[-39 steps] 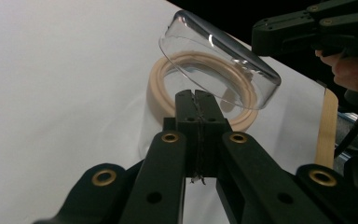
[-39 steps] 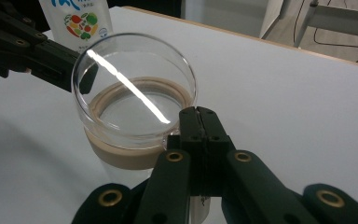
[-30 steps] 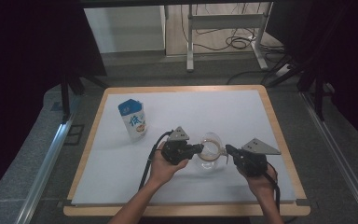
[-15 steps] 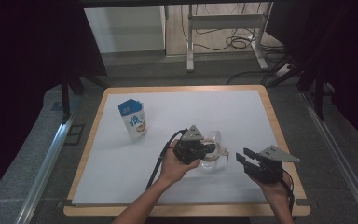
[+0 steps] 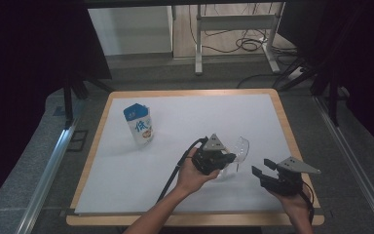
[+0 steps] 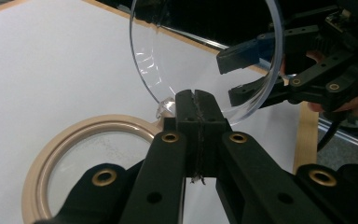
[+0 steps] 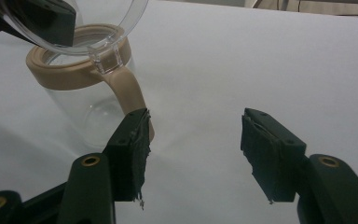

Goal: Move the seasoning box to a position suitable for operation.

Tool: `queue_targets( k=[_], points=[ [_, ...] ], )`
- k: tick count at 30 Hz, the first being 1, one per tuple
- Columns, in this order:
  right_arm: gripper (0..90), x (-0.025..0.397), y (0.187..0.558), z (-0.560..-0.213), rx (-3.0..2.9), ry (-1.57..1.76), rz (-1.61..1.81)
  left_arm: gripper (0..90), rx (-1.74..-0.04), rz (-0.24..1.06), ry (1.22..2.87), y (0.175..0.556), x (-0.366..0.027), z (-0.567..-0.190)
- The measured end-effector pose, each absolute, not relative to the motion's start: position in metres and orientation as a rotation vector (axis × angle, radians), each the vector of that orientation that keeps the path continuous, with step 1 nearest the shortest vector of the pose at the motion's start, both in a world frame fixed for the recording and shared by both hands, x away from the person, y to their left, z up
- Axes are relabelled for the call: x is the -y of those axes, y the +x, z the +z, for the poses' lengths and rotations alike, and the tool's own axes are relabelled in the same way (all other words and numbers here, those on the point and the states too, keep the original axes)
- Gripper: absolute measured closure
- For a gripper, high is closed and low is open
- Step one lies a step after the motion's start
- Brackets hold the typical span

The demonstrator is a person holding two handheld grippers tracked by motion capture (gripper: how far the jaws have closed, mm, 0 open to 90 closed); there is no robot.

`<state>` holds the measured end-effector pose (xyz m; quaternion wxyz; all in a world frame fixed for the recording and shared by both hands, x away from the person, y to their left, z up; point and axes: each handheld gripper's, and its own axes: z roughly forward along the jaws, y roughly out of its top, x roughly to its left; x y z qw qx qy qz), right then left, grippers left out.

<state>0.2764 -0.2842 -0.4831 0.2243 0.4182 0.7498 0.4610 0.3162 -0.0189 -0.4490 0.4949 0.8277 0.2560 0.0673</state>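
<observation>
Overhead light is brightening my white surface [image 5: 185,122] while the surroundings are staying dark. My claws' near parts are blurring, and glare is streaking the clear lid [image 6: 205,56].

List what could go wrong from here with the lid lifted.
1. The left tool pinches only the clear lid at its rim; it may slip free.
2. The right tool is open beside the jug's handle, so the jug stands unheld and might tip.
</observation>
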Motion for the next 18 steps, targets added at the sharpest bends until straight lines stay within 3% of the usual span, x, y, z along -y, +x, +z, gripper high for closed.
queue_targets(
  k=[8, 12, 14, 17, 18],
  points=[
    [42.3, 0.284, 0.271, -0.482, -2.066, 1.144, 1.276, 89.1, -0.617, 0.183, 1.993, 0.313, 0.012, -0.446],
    [42.1, 0.281, 0.264, -0.485, -2.074, 1.113, 1.305, 78.9, -0.609, 0.211, 1.966, 0.308, -0.002, -0.441],
    [41.2, 0.277, 0.258, -0.489, -2.090, 1.092, 1.331, 66.9, -0.625, 0.235, 1.950, 0.305, -0.014, -0.439],
    [38.0, 0.271, 0.249, -0.495, -2.126, 1.047, 1.348, 41.0, -0.675, 0.277, 1.939, 0.301, -0.032, -0.441],
    [37.5, 0.270, 0.247, -0.497, -2.132, 1.044, 1.351, 37.6, -0.693, 0.283, 1.931, 0.299, -0.039, -0.443]
  ],
)
